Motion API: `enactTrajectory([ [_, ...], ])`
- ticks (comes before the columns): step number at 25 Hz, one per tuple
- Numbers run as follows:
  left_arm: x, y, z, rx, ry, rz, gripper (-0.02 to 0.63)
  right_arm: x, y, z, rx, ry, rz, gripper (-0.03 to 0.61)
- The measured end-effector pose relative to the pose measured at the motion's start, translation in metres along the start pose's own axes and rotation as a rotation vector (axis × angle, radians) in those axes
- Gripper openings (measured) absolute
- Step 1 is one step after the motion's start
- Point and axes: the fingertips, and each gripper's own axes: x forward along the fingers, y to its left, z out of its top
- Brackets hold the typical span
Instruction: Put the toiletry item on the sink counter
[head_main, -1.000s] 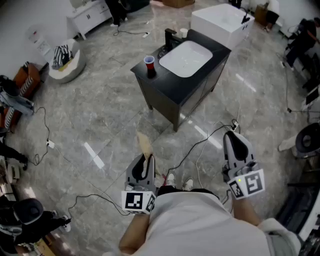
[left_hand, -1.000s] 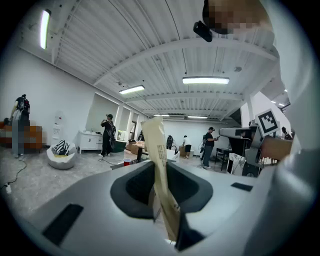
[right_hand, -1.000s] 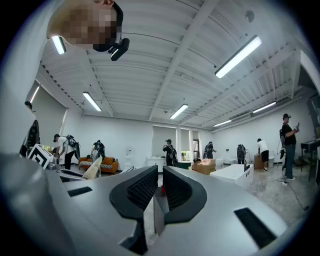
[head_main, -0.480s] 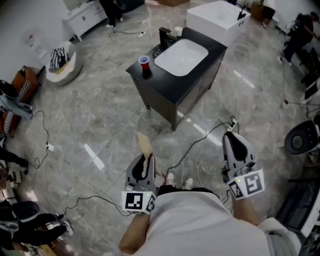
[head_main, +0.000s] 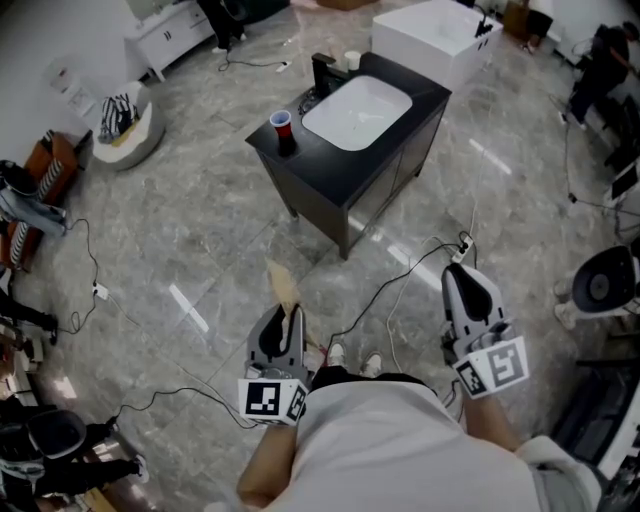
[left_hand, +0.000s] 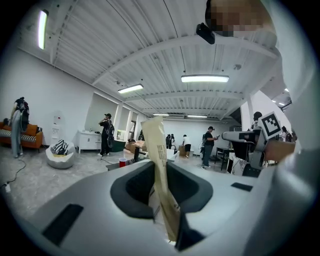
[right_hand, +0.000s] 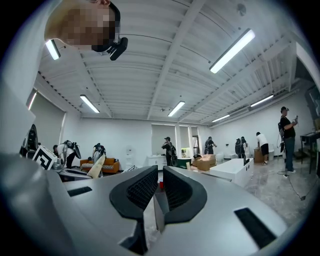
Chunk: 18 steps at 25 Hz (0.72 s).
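Note:
A flat beige toiletry packet (head_main: 285, 285) stands upright between the jaws of my left gripper (head_main: 290, 318), which is shut on it. In the left gripper view the packet (left_hand: 156, 145) rises from the left gripper (left_hand: 160, 175) and leans slightly left. My right gripper (head_main: 466, 275) is held level at the right, its jaws nearly together with nothing between them; the right gripper view shows the same right gripper (right_hand: 156, 192). Ahead on the floor stands the black sink counter (head_main: 325, 165) with a white basin (head_main: 357, 105), well apart from both grippers.
On the counter are a red cup (head_main: 282, 122), a dark faucet (head_main: 322, 72) and a small white cup (head_main: 352, 60). A white tub (head_main: 440, 35) stands behind it. Cables (head_main: 400, 285) trail over the marble floor. People stand far off in the room.
The sink counter has slid slightly left in the head view as the person moved. Both grippers keep their places in the picture, and the packet stays in the left jaws.

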Motion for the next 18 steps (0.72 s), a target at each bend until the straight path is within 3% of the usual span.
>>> enactTrajectory([
  [10, 0.009, -0.036, -0.022, 0.000, 0.016, 0.039, 0.074, -0.022, -0.033, -0.020, 0.035, 0.019, 0.054, 0.054],
  [18, 0.019, -0.046, -0.007, 0.025, 0.017, 0.066, 0.074, -0.018, -0.043, -0.019, 0.054, 0.009, 0.087, 0.054],
])
